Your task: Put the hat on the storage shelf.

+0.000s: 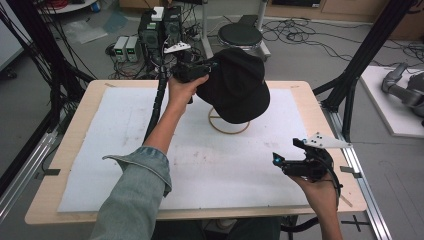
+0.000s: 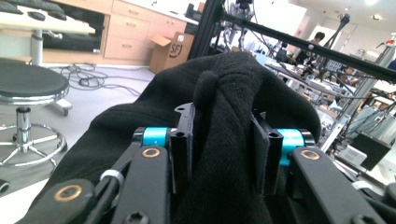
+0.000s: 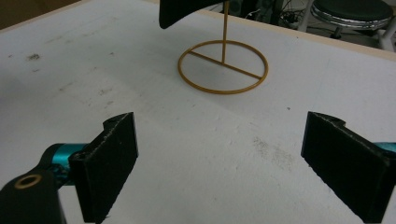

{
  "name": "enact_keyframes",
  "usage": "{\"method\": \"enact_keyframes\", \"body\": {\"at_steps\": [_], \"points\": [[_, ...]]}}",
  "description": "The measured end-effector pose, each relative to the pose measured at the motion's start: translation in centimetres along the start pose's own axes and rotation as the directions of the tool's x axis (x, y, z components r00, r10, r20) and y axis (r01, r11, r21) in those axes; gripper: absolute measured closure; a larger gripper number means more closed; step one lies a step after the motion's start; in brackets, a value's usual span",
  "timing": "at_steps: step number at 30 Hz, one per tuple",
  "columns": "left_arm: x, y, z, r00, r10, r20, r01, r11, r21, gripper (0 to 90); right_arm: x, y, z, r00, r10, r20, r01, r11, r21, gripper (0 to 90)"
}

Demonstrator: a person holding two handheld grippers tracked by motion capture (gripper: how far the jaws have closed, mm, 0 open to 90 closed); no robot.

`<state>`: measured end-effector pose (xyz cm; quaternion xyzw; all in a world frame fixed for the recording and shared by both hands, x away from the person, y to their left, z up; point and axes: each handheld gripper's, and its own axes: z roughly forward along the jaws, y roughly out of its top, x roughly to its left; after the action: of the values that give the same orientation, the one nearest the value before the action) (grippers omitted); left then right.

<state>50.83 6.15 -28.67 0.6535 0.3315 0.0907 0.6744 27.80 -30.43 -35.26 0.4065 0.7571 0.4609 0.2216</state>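
- Pinching a fold of the black cap point(image 2: 224, 140), the left gripper point(image 2: 224, 154) is squeezing the bunched cloth between its two jaws; the fabric is filling the gap and bulging up past the jaw tips, with a small round knob of cloth standing just above the left-hand jaw.
- Seen from the high view, the left gripper point(image 1: 192, 70) is meeting the cap point(image 1: 235, 85) at its side, and the cap is sitting above a gold wire stand point(image 1: 229, 122) whose ring base is lying on the white mat point(image 1: 125, 150).
- The left hand point(image 1: 182, 90) is wrapping around the gripper body just behind the jaws, a denim sleeve point(image 1: 135, 190) covering the forearm.
- The right gripper point(image 3: 224, 163) is holding its jaws wide apart, with bare white mat point(image 3: 93, 70) showing between them and nothing gripped.
- Ahead of those spread jaws, roughly centred between them and well apart from them, the stand's ring base point(image 3: 223, 66) is resting flat, its thin upright post rising to the cap's dark edge point(image 3: 182, 11).
- In the high view the right gripper point(image 1: 280, 162) is hovering over the near right part of the wooden table point(image 1: 50, 200).
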Motion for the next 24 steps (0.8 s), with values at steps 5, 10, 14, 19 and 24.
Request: {"method": "enact_keyframes", "body": {"at_steps": [5,10,14,19,24], "points": [[0.0,-0.3,0.4,0.9997,0.021,-0.01,-0.021,0.9993,0.03,60.4,0.0,0.0,0.0,1.0,-0.001,0.002,0.001,1.0,-0.002,10.6],[0.1,-0.6,0.7,0.9999,0.014,-0.008,-0.013,0.999,0.042,54.2,0.0,0.0,0.0,1.0,0.004,0.001,-0.004,1.0,-0.002,10.6],[0.0,-0.9,1.0,0.9996,0.023,-0.015,-0.022,0.998,0.06,48.0,0.0,0.1,-0.1,1.0,0.004,0.0,-0.004,1.0,-0.003,10.6],[-0.1,-0.7,0.8,0.9999,0.015,-0.008,-0.015,0.9985,0.052,45.3,-0.1,0.0,-0.1,1.0,0.002,0.003,-0.002,1.0,-0.005,10.6],[-0.1,-0.5,-0.1,0.9995,0.028,-0.012,-0.028,0.999,0.036,45.0,-0.2,0.0,-0.1,1.0,0.003,0.004,-0.003,1.0,-0.003,10.6]]}}
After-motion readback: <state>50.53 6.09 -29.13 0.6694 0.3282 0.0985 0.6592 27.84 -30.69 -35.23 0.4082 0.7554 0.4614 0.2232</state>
